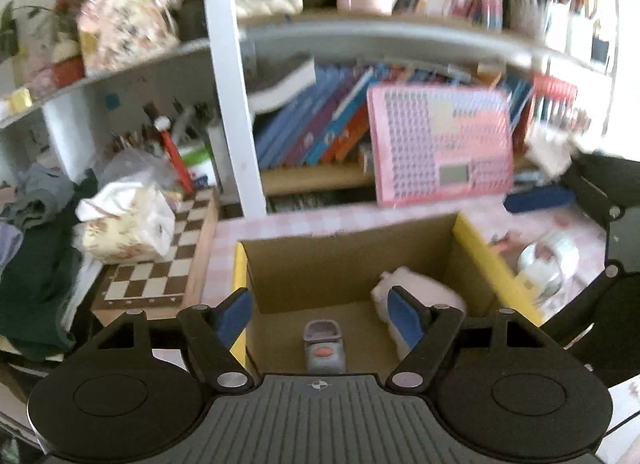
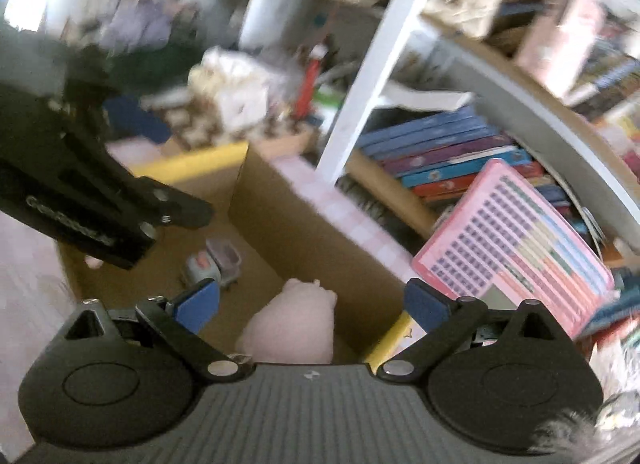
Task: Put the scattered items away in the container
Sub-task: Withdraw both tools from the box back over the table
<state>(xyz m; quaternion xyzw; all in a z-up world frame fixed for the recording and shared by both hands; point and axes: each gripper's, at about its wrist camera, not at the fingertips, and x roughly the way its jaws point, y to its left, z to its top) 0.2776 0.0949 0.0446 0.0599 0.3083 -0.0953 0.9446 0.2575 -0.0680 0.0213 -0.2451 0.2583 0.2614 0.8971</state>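
Observation:
A cardboard box (image 1: 344, 264) with yellow rims stands on the pink checked table. On its floor lie a small grey toy (image 1: 324, 348) with an orange button and a pink plush (image 1: 420, 288). My left gripper (image 1: 320, 316) hovers over the box, open, with nothing between its blue pads. In the right wrist view the same box (image 2: 320, 232) holds the grey toy (image 2: 212, 262) and the pink plush (image 2: 296, 324). My right gripper (image 2: 312, 304) is open wide above the plush, apart from it. The left gripper's black body (image 2: 80, 192) shows at the left.
A bookshelf with a white post (image 1: 232, 96) and leaning books rises behind the box. A pink keyboard toy (image 1: 440, 144) leans against it. A chessboard (image 1: 160, 260) with a crumpled bag sits left. A shiny round item (image 1: 548, 260) lies on the table right of the box.

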